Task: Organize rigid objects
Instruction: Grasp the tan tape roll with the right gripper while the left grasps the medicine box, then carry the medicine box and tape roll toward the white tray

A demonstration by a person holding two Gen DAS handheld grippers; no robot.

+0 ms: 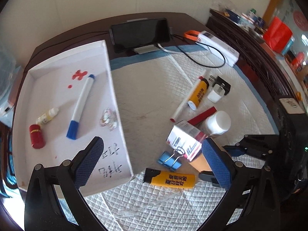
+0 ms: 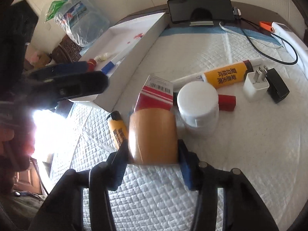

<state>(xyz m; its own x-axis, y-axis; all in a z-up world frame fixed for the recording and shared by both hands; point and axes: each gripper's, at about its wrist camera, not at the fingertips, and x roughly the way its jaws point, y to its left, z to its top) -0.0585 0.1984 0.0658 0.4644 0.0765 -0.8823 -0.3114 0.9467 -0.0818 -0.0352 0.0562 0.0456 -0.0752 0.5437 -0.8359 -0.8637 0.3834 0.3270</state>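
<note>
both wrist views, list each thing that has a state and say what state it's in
right gripper: fingers closed on the tan roll of tape
left gripper: fingers open, nothing between them
white cardboard tray: uncovered, partly filled
blue-capped white marker: capped, lying in the tray
white round jar: lid on, upright
black phone: screen dark, propped on a stand
blue binder clip: lying on the mat

Right pad (image 1: 154,100) crowded — centre bare.
</note>
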